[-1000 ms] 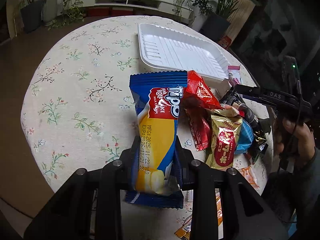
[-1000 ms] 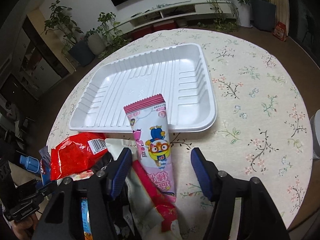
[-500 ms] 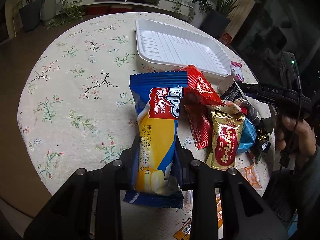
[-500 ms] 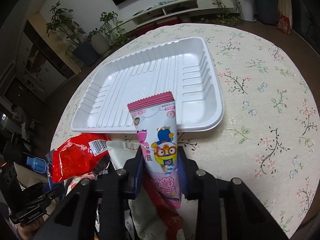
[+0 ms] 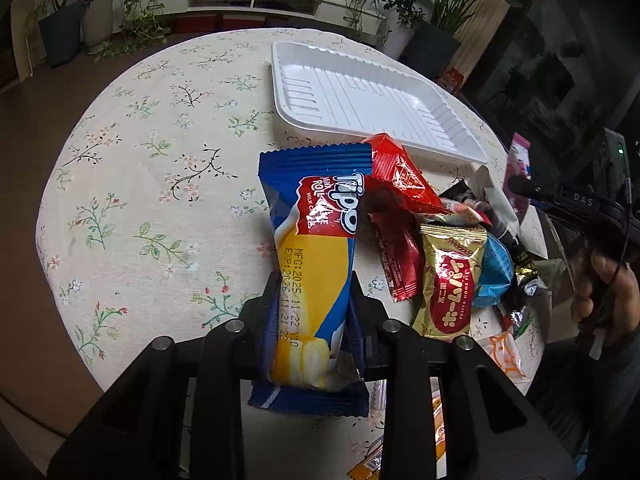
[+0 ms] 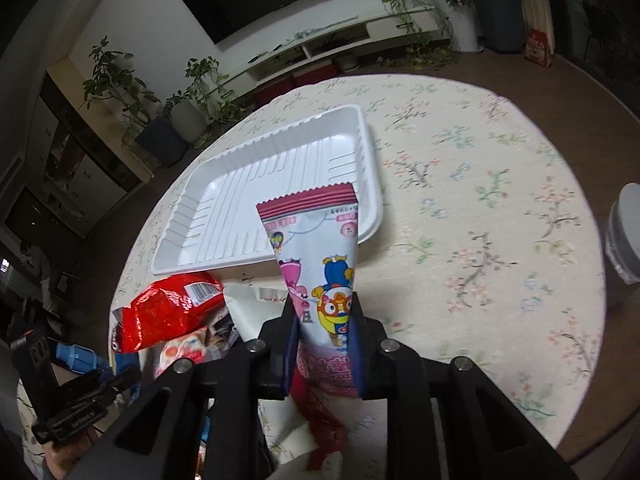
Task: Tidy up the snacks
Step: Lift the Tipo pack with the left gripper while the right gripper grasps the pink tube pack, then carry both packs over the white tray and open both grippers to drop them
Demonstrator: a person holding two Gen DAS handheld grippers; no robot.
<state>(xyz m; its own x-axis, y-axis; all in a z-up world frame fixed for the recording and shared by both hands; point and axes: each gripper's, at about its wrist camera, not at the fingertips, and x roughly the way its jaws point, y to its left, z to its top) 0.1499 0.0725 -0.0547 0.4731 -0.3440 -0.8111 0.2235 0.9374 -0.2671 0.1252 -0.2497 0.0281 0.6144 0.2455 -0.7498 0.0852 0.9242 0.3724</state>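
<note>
My left gripper [image 5: 314,300] is shut on a blue and yellow Tipo cake roll pack [image 5: 314,240], which it holds above the flowered tablecloth. My right gripper [image 6: 324,312] is shut on a pink and white cartoon snack packet [image 6: 320,248], lifted off the pile with its top edge in front of the white tray [image 6: 240,196]. The tray [image 5: 360,92] lies empty at the far side of the round table. A pile of snacks sits near the tray: a red bag [image 5: 400,184], a gold packet [image 5: 452,280], a blue one [image 5: 496,272].
A person's hand [image 5: 608,296] grips the right tool's handle at the right edge. A white cup [image 6: 624,240] stands on the table at the far right. Potted plants, a TV shelf and dark cabinets ring the table.
The right gripper closed on the pink cartoon packet and lifted it away from the pile. The left gripper kept still with the Tipo pack.
</note>
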